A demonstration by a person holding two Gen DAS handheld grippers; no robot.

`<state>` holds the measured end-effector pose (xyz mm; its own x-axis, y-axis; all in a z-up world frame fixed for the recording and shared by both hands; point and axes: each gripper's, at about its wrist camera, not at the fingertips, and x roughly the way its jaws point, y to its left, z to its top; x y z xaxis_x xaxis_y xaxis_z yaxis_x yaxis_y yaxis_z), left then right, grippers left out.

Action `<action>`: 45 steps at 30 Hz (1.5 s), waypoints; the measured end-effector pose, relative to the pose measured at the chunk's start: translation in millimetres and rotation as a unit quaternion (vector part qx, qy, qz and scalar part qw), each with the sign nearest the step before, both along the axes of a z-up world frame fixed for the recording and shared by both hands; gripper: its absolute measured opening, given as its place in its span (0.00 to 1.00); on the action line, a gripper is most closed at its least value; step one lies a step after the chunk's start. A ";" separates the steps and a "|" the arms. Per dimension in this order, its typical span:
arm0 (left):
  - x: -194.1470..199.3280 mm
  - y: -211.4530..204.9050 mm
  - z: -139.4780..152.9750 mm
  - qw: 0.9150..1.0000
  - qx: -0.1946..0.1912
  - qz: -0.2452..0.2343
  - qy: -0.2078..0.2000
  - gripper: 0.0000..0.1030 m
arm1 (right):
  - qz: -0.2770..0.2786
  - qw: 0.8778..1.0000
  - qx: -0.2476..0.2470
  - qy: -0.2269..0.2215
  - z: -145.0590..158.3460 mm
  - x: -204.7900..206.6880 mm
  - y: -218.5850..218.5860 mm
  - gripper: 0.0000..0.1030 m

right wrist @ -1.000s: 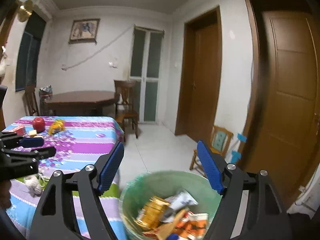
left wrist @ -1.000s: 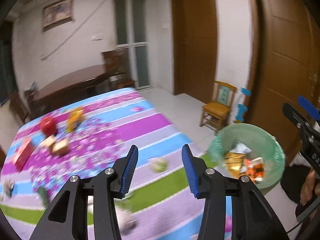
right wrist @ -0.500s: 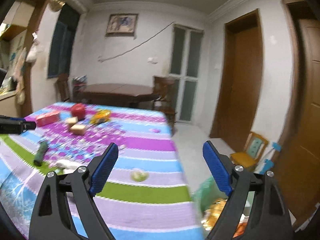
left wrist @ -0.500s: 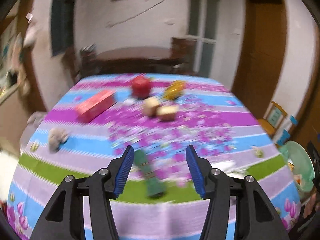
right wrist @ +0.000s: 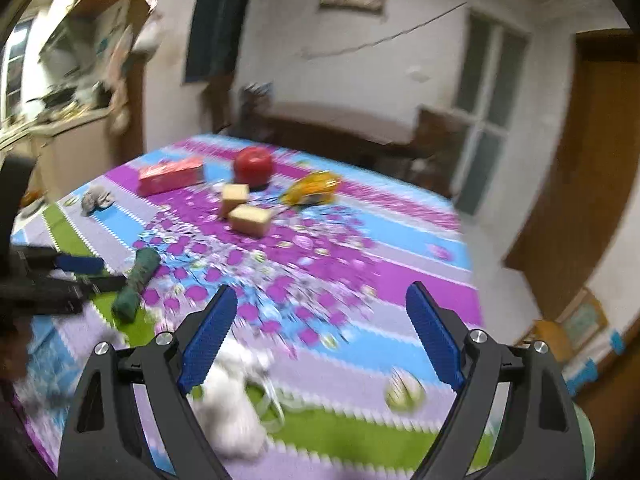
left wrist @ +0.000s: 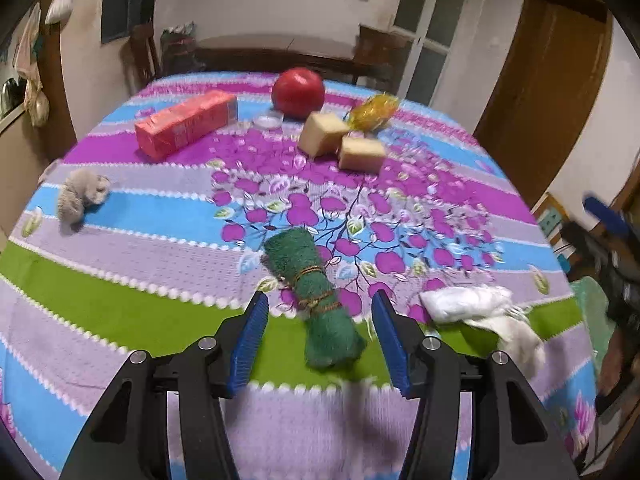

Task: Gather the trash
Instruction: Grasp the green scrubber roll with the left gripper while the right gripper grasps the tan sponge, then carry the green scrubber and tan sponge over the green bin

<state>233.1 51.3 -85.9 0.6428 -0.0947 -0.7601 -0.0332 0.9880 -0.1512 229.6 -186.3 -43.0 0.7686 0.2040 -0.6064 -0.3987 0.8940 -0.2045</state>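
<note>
Lying on the striped cloth [left wrist: 168, 216], green rolled towel [left wrist: 316, 296] tied with string, left tool [left wrist: 320, 320] open above it

Ahead of my fingers I count one green rolled towel [left wrist: 310, 288], two tan blocks [left wrist: 323, 133] [left wrist: 362, 153], one red apple [left wrist: 298, 92], one pink box [left wrist: 186, 124], one yellow wrapper [left wrist: 374, 111], one grey crumpled wad [left wrist: 82, 196], one small clear lid [left wrist: 268, 121], and one white crumpled heap [left wrist: 476, 308] to the right.
</note>
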 end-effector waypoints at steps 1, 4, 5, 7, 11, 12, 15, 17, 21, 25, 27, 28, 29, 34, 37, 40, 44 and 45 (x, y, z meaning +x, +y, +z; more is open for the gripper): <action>7.9 -2.5 -5.2 1.000 0.004 0.003 0.010 0.53 | 0.018 1.000 0.000 0.016 -1.5 12.8 6.0 0.81; 23.5 -7.4 -16.9 1.000 0.000 0.006 0.025 0.50 | 0.097 0.993 -0.026 0.060 -12.6 49.7 35.0 0.81; 26.1 -8.4 -19.0 1.000 0.003 0.007 0.026 0.49 | 0.122 0.990 -0.038 0.062 -16.8 57.4 44.2 0.81; 30.0 -9.2 -19.8 1.000 0.011 0.011 0.021 0.44 | 0.167 0.981 -0.073 0.063 -29.4 76.9 67.6 0.80; 34.4 -10.7 -21.3 1.000 0.018 0.012 0.016 0.29 | 0.194 0.971 -0.112 0.083 -52.8 113.8 97.0 0.80; 34.5 -10.5 -21.8 1.000 0.016 0.012 0.014 0.26 | 0.199 0.969 -0.116 0.090 -60.8 125.4 104.3 0.80; 33.7 -8.3 -22.3 1.000 0.009 0.006 0.010 0.21 | 0.202 0.967 -0.118 0.102 -77.3 149.8 118.1 0.80; 33.3 -5.2 -22.4 1.000 -0.002 0.004 0.009 0.21 | 0.199 0.967 -0.113 0.109 -83.4 161.4 121.7 0.75; 33.2 -1.3 -22.4 1.000 -0.017 0.004 0.009 0.20 | 0.202 0.967 -0.082 0.129 -84.8 163.8 116.2 0.45; 27.7 1.2 -20.7 1.000 -0.011 0.008 0.010 0.19 | 0.202 0.969 -0.069 0.120 -71.3 137.3 96.3 0.39; 17.7 5.0 -16.6 1.000 -0.006 0.006 0.003 0.18 | 0.197 0.974 -0.051 0.101 -56.9 114.3 80.3 0.38; 9.0 8.1 -13.1 1.000 0.005 0.006 -0.004 0.18 | 0.187 0.978 -0.032 0.091 -46.1 99.2 65.9 0.38; 1.1 11.5 -10.2 1.000 0.015 0.007 -0.012 0.18 | 0.174 0.981 -0.014 0.082 -34.8 81.4 50.6 0.38; -39.4 35.3 2.9 0.999 0.031 0.018 -0.033 0.18 | 0.118 0.992 0.036 0.020 6.9 -19.1 -15.7 0.38; -59.7 40.8 9.7 0.998 0.039 0.019 -0.044 0.18 | 0.079 0.996 0.036 -0.009 14.3 -76.3 -39.4 0.38; -82.4 33.5 16.0 0.997 0.056 0.009 -0.059 0.17 | 0.058 0.997 0.043 -0.023 13.5 -125.7 -55.2 0.38; -101.2 14.2 19.0 0.994 0.074 -0.018 -0.072 0.16 | 0.023 0.998 0.041 -0.035 1.7 -168.6 -62.2 0.38; -104.3 9.0 19.7 0.994 0.075 -0.025 -0.074 0.16 | 0.013 0.998 0.041 -0.036 -2.8 -177.6 -63.5 0.38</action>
<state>128.8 60.3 -66.3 0.7454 -0.0218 -0.6663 0.0281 0.9996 -0.0013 52.1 -249.8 -45.8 0.8039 0.2709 -0.5295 -0.4084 0.8986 -0.1604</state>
